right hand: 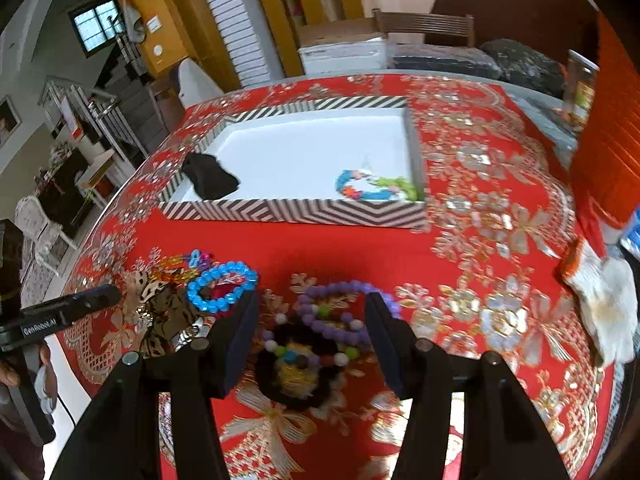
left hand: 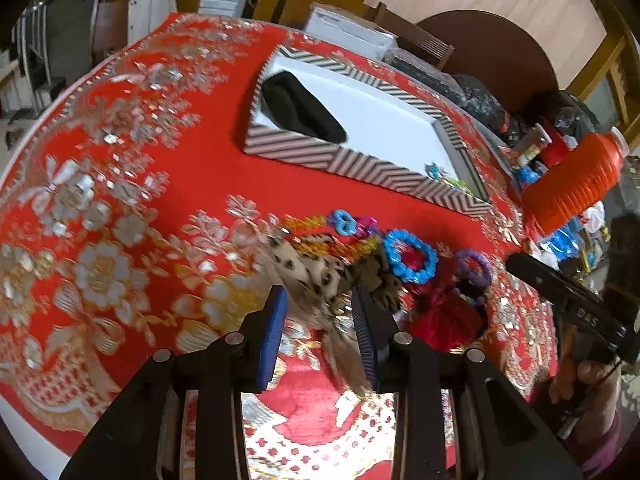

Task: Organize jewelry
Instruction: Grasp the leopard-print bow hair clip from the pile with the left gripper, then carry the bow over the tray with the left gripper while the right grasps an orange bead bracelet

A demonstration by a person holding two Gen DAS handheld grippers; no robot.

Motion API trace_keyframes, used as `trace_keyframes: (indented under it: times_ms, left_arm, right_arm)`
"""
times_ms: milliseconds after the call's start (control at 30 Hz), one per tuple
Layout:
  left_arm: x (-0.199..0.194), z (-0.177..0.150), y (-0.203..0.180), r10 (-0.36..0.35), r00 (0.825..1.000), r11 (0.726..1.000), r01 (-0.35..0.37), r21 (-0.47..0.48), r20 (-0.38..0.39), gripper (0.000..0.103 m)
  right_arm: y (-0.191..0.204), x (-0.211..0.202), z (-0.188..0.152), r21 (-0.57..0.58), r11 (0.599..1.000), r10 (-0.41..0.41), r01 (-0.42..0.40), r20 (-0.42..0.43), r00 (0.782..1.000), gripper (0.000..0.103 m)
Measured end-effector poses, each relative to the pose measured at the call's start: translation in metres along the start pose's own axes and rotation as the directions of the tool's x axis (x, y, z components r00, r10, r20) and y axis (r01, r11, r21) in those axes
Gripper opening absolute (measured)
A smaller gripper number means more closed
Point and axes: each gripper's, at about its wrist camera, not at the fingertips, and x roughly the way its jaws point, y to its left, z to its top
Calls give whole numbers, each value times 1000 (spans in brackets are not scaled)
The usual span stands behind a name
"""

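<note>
A striped box (left hand: 360, 162) (right hand: 296, 213) with a white inside stands on the red cloth. It holds a black scrunchie (left hand: 300, 110) (right hand: 210, 178) and a multicolour bead bracelet (right hand: 372, 188). In front lies a pile: a leopard-print scrunchie (left hand: 310, 272) (right hand: 154, 300), a blue bead bracelet (left hand: 410, 256) (right hand: 222, 282), an orange bead chain (left hand: 308, 224), a purple bead bracelet (right hand: 340, 308) (left hand: 474, 266) and a black scrunchie with coloured beads (right hand: 298, 364). My left gripper (left hand: 320, 300) is open, its jaws astride the leopard scrunchie. My right gripper (right hand: 312, 308) is open over the purple bracelet.
The red embroidered tablecloth (left hand: 120, 200) covers a round table. An orange ribbed container (left hand: 572, 184) and clutter stand at the right edge. A crumpled cloth (right hand: 604, 312) lies at the right. Chairs and boxes stand behind the table.
</note>
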Motion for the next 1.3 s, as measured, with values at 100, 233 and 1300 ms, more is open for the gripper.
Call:
trace_keyframes:
  times_ms: [100, 233, 1300]
  left_arm:
    - [6, -6, -4, -21, 1000, 1000, 21, 7, -21, 23]
    - [17, -9, -3, -19, 999, 1000, 18, -9, -47, 23]
    - [-6, 15, 0, -13, 997, 1000, 11, 24, 78, 3]
  right_arm:
    - [20, 15, 13, -49, 998, 43, -44, -15, 999, 57]
    - [52, 45, 30, -120, 985, 116, -124, -70, 991, 57]
    - [65, 11, 71, -143, 969, 213, -202, 65, 975, 9]
